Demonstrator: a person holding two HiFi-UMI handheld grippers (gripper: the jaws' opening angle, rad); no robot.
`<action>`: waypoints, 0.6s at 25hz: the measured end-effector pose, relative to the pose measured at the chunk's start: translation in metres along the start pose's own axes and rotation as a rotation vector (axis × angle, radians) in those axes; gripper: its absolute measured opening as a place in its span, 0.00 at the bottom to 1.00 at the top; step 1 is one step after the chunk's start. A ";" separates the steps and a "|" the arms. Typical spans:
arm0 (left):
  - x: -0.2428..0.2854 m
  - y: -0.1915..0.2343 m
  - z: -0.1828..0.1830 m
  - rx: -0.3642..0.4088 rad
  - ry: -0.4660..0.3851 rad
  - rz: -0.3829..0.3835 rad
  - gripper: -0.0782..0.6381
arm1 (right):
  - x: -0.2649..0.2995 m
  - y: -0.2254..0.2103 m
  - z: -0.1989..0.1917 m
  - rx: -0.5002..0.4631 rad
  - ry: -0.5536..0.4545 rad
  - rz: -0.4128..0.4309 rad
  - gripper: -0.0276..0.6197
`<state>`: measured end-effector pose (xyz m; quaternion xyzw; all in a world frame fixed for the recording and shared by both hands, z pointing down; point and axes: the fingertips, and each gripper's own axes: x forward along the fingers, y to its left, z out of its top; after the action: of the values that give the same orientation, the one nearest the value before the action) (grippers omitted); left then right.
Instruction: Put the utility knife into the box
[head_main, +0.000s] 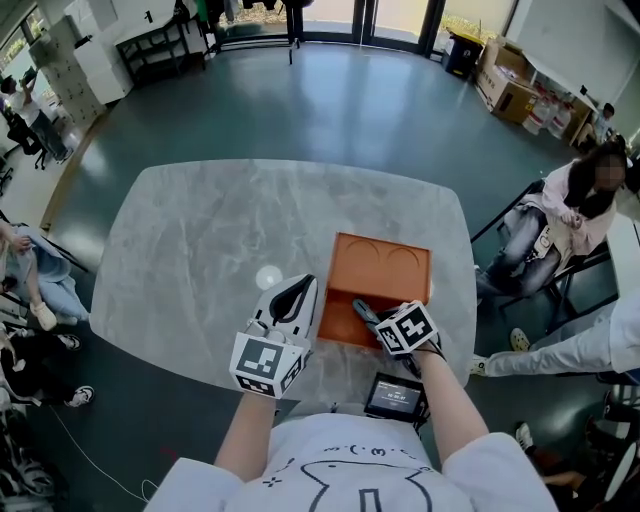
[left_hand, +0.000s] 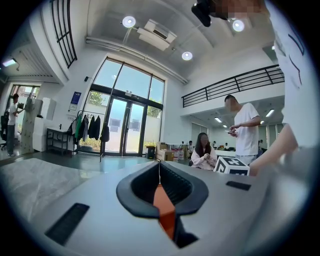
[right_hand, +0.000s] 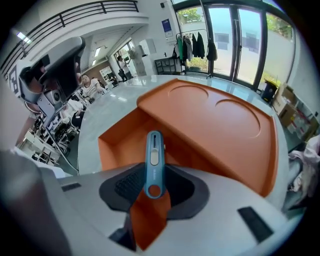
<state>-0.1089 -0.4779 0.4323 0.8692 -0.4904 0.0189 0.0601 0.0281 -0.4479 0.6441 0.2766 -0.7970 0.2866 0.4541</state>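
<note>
The blue utility knife (right_hand: 154, 160) sticks forward out of my right gripper (right_hand: 153, 176), which is shut on its handle end. It hangs over the open compartment (right_hand: 122, 142) of the orange box (right_hand: 215, 120), whose flat lid with two round recesses covers the far part. In the head view the box (head_main: 380, 262) sits right of the table's middle, with the right gripper (head_main: 366, 312) at its near edge. My left gripper (head_main: 295, 295) hovers just left of the box, tilted up; its jaws (left_hand: 159, 167) are shut with nothing between them.
The grey marble table (head_main: 200, 250) stretches to the left and far side. A small device with a screen (head_main: 397, 396) lies at the near edge under my right arm. People sit on chairs right (head_main: 560, 230) and left (head_main: 35, 280) of the table.
</note>
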 end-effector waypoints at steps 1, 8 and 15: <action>0.000 0.002 0.000 0.000 -0.001 0.000 0.13 | 0.003 -0.001 -0.001 -0.004 0.016 -0.006 0.25; 0.000 0.010 -0.001 -0.004 0.003 0.000 0.13 | 0.012 -0.004 -0.003 -0.067 0.089 -0.048 0.25; 0.001 0.015 -0.002 -0.007 0.005 -0.011 0.13 | 0.018 -0.007 -0.006 -0.115 0.118 -0.090 0.25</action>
<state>-0.1205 -0.4864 0.4352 0.8717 -0.4855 0.0192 0.0645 0.0289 -0.4523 0.6636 0.2682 -0.7708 0.2356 0.5277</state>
